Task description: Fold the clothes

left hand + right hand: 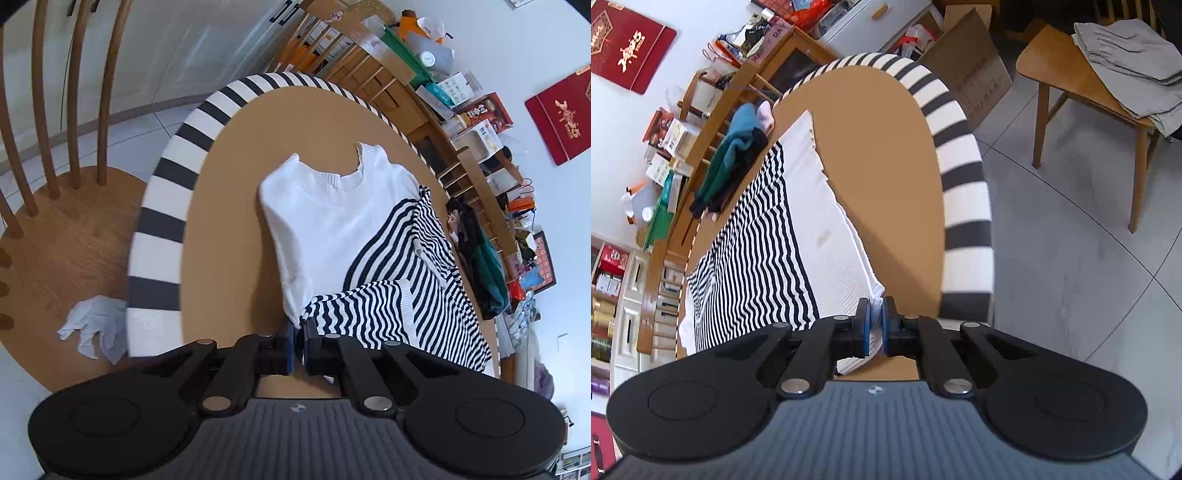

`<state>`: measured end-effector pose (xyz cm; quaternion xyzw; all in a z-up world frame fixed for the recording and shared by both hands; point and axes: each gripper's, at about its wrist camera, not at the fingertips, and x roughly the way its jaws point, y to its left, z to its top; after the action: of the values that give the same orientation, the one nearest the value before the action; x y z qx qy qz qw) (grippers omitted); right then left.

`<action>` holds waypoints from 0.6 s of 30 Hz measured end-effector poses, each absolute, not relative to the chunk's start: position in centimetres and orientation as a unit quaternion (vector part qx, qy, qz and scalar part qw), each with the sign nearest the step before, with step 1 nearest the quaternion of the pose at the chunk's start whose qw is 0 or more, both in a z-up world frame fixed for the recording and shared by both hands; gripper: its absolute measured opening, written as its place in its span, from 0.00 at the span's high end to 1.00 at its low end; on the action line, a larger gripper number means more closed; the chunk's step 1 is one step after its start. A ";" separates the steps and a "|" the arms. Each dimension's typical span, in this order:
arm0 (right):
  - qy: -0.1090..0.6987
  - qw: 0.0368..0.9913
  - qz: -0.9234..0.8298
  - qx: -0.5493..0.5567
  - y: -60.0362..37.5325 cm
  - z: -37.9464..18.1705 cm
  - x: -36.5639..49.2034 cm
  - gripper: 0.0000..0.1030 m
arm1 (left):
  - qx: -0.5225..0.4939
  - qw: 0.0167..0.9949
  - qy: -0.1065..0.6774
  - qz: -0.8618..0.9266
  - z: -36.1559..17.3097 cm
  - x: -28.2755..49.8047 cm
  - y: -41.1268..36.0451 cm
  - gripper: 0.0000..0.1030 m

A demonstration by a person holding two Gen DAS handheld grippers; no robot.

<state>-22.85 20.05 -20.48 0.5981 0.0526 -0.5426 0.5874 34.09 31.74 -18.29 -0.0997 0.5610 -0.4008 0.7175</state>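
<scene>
A white knit sweater point(332, 221) with a navy-and-white striped lower half lies on the tan table point(229, 206), neckline toward the far side. My left gripper point(298, 332) is shut on the sweater's near edge, where the white side meets a folded-over striped part point(362, 314). In the right wrist view the same sweater point(827, 229) stretches away to the left. My right gripper point(875, 314) is shut on its white corner, and the cloth bunches between the blue pads point(866, 325).
The table has a black-and-white striped rim point(166, 206), also in the right wrist view as the rim point(964, 192). A wooden chair point(59, 229) with a crumpled pale cloth point(96, 328) stands left. Cluttered shelves point(461, 122) run behind. Another chair point(1089, 88) holds grey garments point(1130, 62).
</scene>
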 end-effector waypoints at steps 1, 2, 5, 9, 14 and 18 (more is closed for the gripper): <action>0.054 0.586 -0.544 0.598 20.3 -20.4 -23.1 0.95 | -0.103 0.719 0.561 -0.396 -18.3 34.2 32.1 0.95; 0.055 0.585 -0.544 0.599 20.4 -20.4 -23.3 0.95 | -0.107 0.719 0.564 -0.392 -18.4 34.3 32.3 0.95; 0.052 0.580 -0.543 0.605 20.7 -20.4 -24.0 0.95 | -0.116 0.717 0.569 -0.387 -18.5 34.5 32.8 0.95; 0.063 0.590 -0.538 0.598 21.2 -19.5 -24.2 0.95 | -0.104 0.713 0.566 -0.402 -17.6 34.0 33.3 0.95; 0.102 0.596 -0.535 0.589 22.4 -19.0 -24.1 0.95 | -0.093 0.709 0.572 -0.402 -16.8 33.4 34.7 0.95; 0.129 0.589 -0.525 0.601 24.3 -19.0 -24.8 0.95 | -0.084 0.707 0.580 -0.396 -16.2 32.7 36.6 0.95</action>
<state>-24.76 24.31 -18.98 0.6008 0.1286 -0.5246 0.5894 32.66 36.62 -16.16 -0.0845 0.5798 -0.3962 0.7069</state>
